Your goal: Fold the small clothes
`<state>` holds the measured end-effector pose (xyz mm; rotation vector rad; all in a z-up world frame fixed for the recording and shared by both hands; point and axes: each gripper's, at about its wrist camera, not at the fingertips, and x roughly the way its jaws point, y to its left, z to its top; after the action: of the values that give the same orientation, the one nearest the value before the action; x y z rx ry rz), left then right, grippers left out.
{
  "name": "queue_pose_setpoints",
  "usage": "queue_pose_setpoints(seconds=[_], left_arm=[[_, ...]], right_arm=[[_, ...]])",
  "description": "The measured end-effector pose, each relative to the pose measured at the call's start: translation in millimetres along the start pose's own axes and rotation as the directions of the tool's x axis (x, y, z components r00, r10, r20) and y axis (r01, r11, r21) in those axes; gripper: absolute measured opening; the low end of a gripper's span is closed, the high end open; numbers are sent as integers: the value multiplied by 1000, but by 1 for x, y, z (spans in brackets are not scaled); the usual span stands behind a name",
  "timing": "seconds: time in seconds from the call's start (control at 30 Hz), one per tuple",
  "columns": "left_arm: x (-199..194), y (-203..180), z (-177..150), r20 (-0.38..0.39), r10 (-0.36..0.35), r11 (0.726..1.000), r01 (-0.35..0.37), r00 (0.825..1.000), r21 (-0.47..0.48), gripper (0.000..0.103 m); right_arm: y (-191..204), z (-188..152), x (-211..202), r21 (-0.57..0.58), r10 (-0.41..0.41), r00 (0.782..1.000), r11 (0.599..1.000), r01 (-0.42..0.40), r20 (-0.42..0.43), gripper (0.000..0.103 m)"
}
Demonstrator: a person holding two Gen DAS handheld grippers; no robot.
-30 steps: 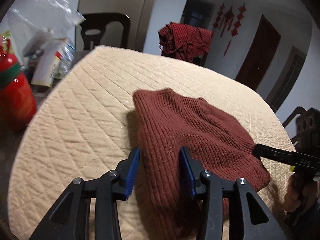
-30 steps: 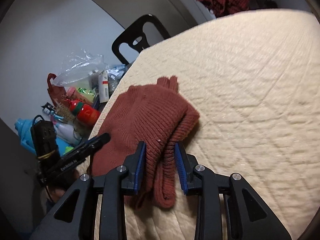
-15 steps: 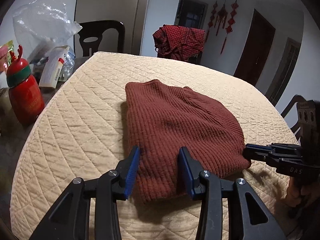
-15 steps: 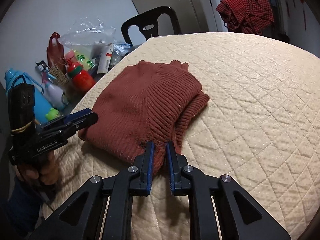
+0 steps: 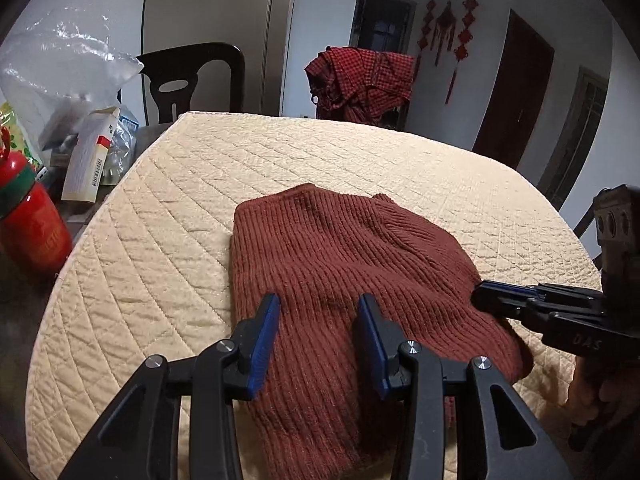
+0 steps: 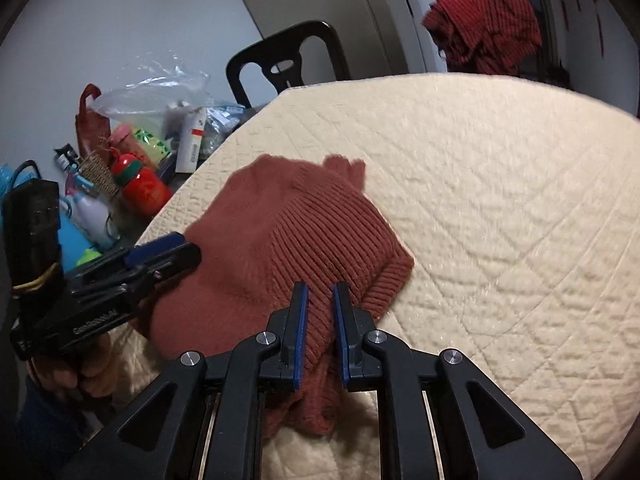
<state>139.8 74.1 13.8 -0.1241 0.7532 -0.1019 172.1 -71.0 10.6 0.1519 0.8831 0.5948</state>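
A rust-red knitted sweater [image 5: 340, 264] lies folded on the cream quilted table cover [image 5: 168, 216]; it also shows in the right wrist view [image 6: 288, 236]. My left gripper [image 5: 319, 312] is open, its blue pads astride the sweater's near part. My right gripper [image 6: 320, 300] is shut on a ridge of the sweater's near right edge. The right gripper shows in the left wrist view [image 5: 532, 308] at the sweater's right side. The left gripper shows in the right wrist view [image 6: 120, 264] at the sweater's left.
A red bottle [image 5: 28, 224], a white carton [image 5: 90, 156] and a clear plastic bag [image 5: 52, 80] crowd the table's left end. A black chair [image 5: 192, 80] stands behind. A red checked garment [image 5: 360, 76] hangs on a far chair.
Both grippers have moved forward over the sweater. The right jaws closed from open to pinching the sweater's edge. The left jaws stayed open.
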Motion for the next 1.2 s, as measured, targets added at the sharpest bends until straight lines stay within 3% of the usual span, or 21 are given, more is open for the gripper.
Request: queue_pose_setpoints(seconds=[0.47,0.53,0.6,0.83,1.2], left_arm=[[-55,-16,-41,-24,73,997,-73,997,6,44],[-56,-16,-50,-42,93,996,-92,995,14,47],[-55,-15,-61,-66,111,994,-110,992,26,47],[-50,-5,-82,-120,137,991,-136,983,13,49],[-47,-7,-82,-128,129,992,-126,983,27,64]], right_arm=[[39,-49,-53,-135,-44,999,990,43,0,20],[41,-59,-55,-149,-76,997,986,75,-2,38],[41,-67,-55,-144,-98,995,985,96,-11,43],[43,-80,-46,-187,-208,977,962,197,-37,43],[44,-89,-37,-207,-235,970,954,219,-56,45]])
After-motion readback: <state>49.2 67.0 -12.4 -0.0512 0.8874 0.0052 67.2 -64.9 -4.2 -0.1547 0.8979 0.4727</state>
